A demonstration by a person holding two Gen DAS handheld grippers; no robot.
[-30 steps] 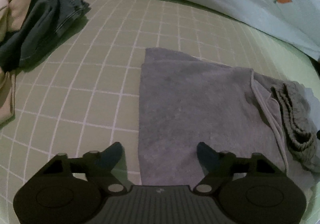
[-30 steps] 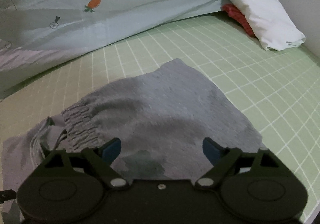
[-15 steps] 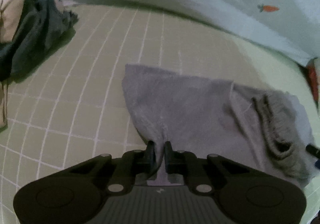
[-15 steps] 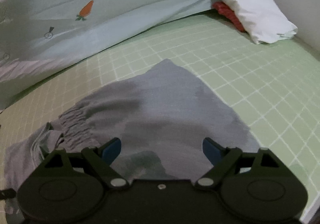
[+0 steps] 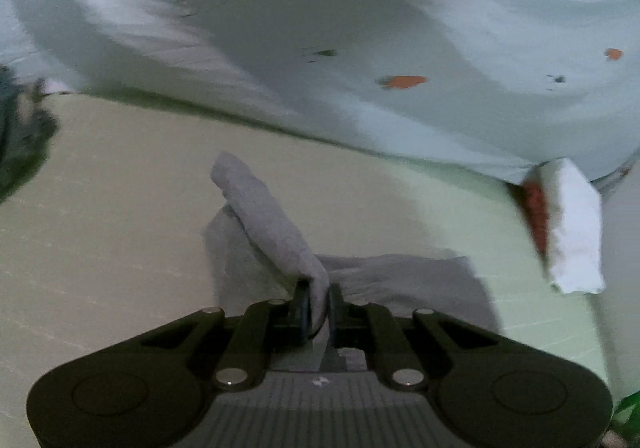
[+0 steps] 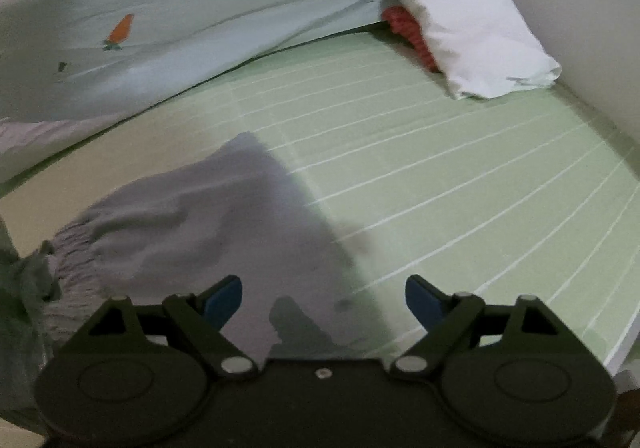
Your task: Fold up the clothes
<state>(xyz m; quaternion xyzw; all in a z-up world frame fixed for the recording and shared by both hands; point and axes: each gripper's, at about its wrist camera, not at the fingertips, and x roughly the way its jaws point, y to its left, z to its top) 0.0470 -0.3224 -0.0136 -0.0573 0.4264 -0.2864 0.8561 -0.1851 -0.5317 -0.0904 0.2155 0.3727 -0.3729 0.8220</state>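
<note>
Grey shorts (image 6: pixel 208 215) with an elastic waistband lie on the green checked bed sheet (image 6: pixel 460 175). In the left wrist view my left gripper (image 5: pixel 318 306) is shut on the hem of one grey leg (image 5: pixel 272 224), which rises off the sheet as a rolled flap toward the far side. The rest of the grey shorts (image 5: pixel 404 276) lies flat just past the fingers. In the right wrist view my right gripper (image 6: pixel 323 298) stands open just above the other leg's near edge, with no cloth between its blue pads (image 6: pixel 224 298).
A pale quilt (image 6: pixel 180 19) with carrot prints is bunched along the far side of the bed. A folded white cloth over a red one (image 6: pixel 472 27) sits at the far right by the wall. Dark clothes (image 5: pixel 20 135) lie at the left edge.
My left gripper closed on the leg's hem, then lifted it and carried it toward the right, so the cloth folds over. The right gripper slid right along the shorts, still open.
</note>
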